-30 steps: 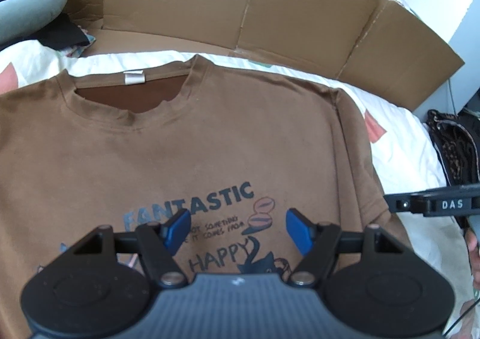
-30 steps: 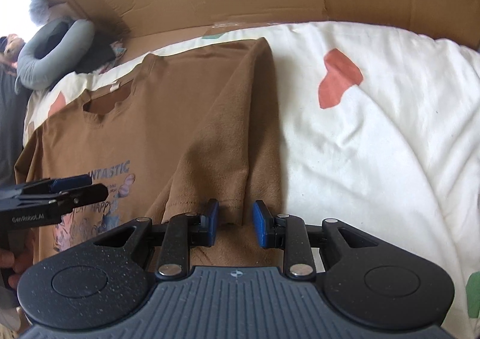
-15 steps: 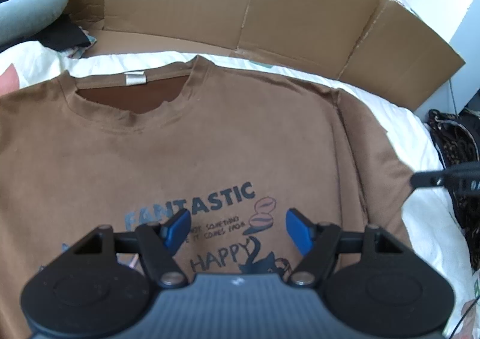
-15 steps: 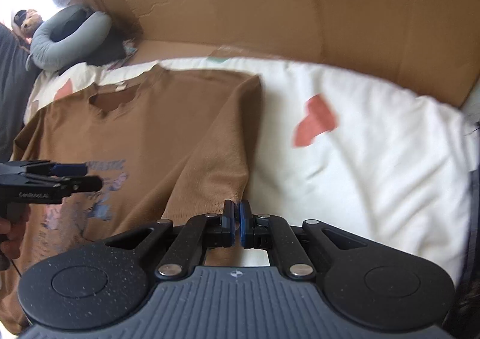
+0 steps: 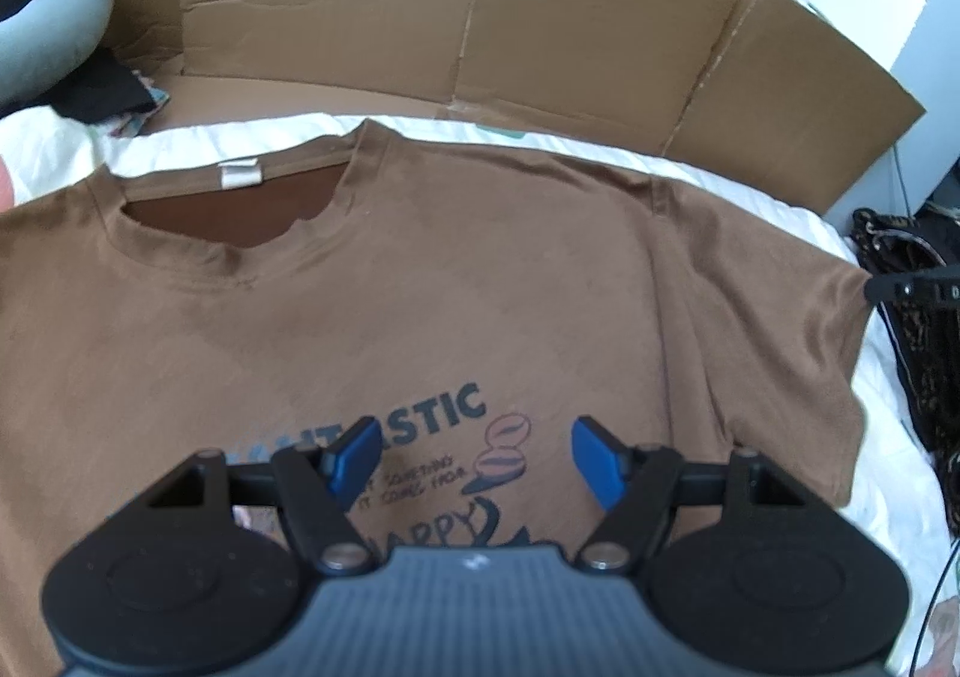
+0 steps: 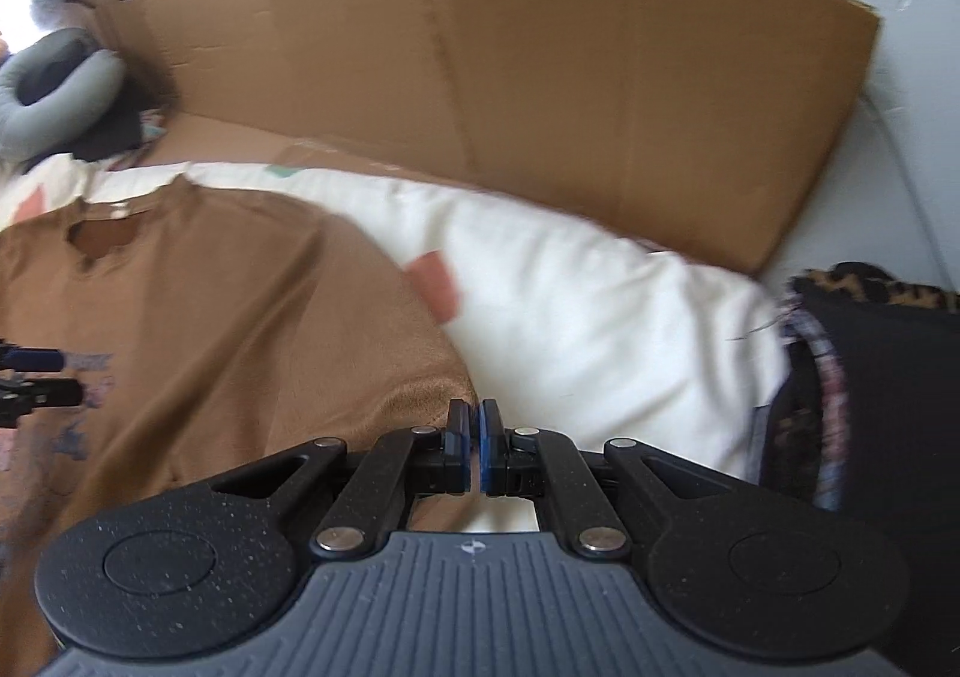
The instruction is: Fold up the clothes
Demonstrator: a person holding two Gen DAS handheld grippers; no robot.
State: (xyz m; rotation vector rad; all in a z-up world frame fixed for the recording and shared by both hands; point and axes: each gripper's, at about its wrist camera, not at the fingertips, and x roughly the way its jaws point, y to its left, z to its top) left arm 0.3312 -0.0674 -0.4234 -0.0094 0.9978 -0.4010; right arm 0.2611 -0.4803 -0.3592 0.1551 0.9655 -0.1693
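On the white bedding [image 6: 600,317], the brown T-shirt [image 5: 372,293] lay print-up. Its sleeve [image 5: 774,317], folded inward a second before, had been drawn outward by the right tongs [image 6: 474,446], pinched shut on its hem. The left tongs [image 5: 474,458] were held wide open, empty. Flattening, it was judged, not yet folding.

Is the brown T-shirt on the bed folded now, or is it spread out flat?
Spread flat, front up: the brown T-shirt shows its whole chest print and open collar, and its sleeve lies stretched outward.
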